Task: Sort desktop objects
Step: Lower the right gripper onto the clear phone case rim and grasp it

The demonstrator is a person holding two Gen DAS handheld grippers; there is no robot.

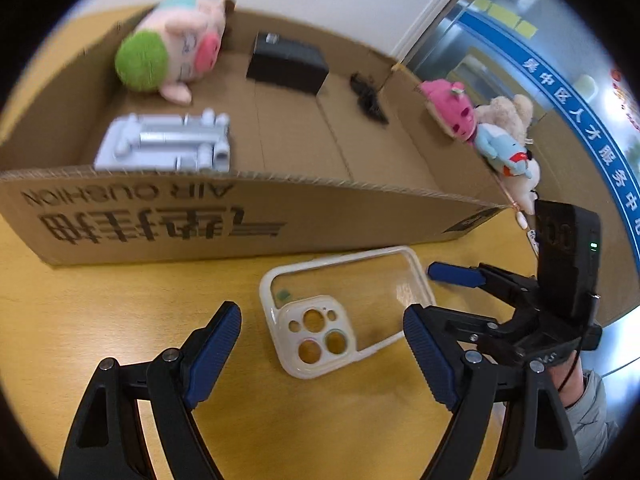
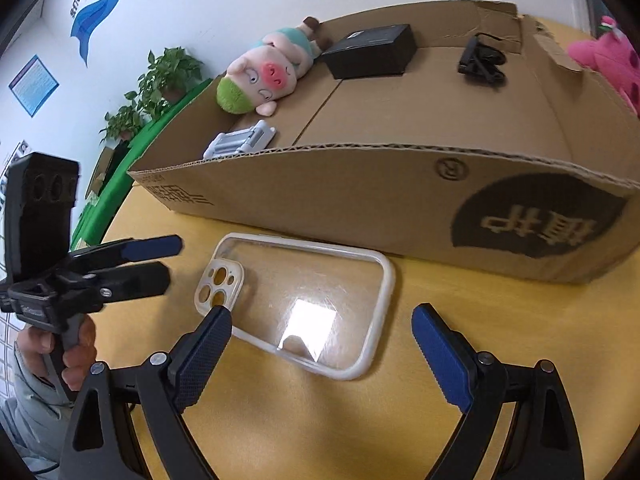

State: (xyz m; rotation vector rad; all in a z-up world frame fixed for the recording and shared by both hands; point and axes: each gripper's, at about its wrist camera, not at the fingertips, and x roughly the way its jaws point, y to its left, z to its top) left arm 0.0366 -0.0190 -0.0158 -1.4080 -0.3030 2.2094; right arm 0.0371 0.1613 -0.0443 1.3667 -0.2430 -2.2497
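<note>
The clear phone case (image 2: 298,304) lies flat on the table (image 2: 280,432) before the cardboard box (image 2: 360,208), centre frame, long axis crosswise between the spread right tool (image 2: 322,330) (left tool (image 1: 322,326) likewise spread, empty).

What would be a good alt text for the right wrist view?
A clear phone case lies flat on a yellow table between the open right gripper jaws. Behind it, a cardboard box holds a plush pig.
</note>
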